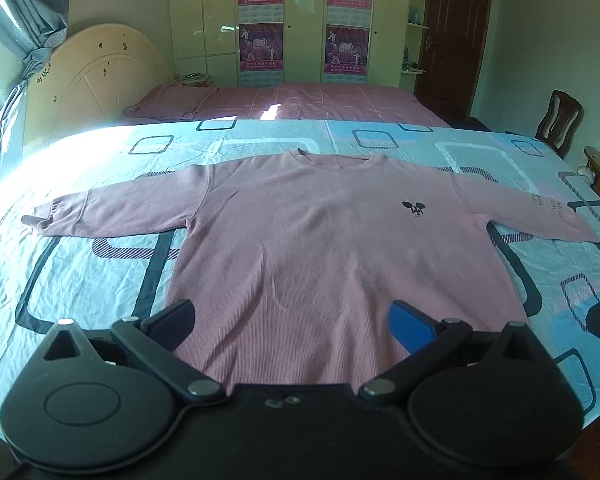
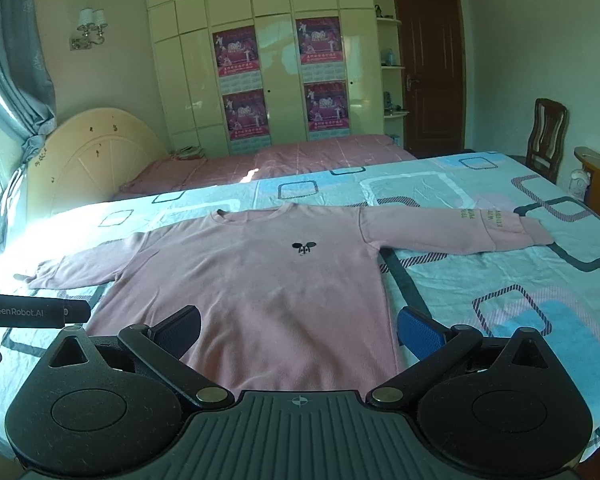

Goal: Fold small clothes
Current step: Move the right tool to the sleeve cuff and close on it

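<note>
A pink long-sleeved sweatshirt [image 1: 308, 248] lies flat and face up on the bed, both sleeves spread out, with a small black logo on the chest. It also shows in the right wrist view [image 2: 260, 280]. My left gripper [image 1: 292, 326] is open and empty, hovering over the hem near the shirt's middle. My right gripper [image 2: 298, 330] is open and empty over the hem's right part, its blue finger [image 2: 420, 334] just past the shirt's right edge. The left gripper's body [image 2: 36, 312] shows at the left of the right wrist view.
The shirt lies on a light blue bedsheet with rectangle patterns [image 1: 100, 272]. A second bed with a pink cover [image 1: 300, 100] stands behind. A wooden chair [image 2: 546, 136] and a nightstand [image 2: 598, 176] stand at the right. A wardrobe and a door are at the back.
</note>
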`<state>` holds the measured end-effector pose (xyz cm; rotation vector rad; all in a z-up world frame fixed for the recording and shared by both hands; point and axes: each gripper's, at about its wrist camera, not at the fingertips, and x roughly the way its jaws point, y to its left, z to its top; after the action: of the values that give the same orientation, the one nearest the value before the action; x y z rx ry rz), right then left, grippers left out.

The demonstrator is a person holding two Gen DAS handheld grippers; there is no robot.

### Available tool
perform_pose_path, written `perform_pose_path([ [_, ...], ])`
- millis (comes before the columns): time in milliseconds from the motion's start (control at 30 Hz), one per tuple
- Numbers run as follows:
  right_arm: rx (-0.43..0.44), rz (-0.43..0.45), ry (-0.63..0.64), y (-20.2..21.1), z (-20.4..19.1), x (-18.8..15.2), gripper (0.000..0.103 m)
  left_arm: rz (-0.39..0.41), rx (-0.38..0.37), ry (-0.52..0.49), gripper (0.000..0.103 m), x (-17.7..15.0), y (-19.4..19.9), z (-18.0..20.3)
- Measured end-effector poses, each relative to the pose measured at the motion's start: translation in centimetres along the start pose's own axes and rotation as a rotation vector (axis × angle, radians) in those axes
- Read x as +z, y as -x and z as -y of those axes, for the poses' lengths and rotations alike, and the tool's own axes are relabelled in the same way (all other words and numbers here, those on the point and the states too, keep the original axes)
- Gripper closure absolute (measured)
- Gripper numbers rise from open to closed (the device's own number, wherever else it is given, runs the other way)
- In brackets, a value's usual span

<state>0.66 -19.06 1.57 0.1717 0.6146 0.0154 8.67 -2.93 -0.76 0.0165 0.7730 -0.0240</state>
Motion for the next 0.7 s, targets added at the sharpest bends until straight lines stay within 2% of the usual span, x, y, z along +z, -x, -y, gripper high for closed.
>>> perform_pose_path([
  [467, -0.134, 0.028, -0.071, -6.2, -0.8, 4.6, 0.0, 0.007, -0.058, -0.061, 0.0, 5.5, -7.5, -2.5],
  [700, -0.176, 0.031, -0.11, -8.8, 0.9, 5.6, 0.0, -0.009, -0.112, -0.049, 0.0, 7.1, -10.8, -2.7],
])
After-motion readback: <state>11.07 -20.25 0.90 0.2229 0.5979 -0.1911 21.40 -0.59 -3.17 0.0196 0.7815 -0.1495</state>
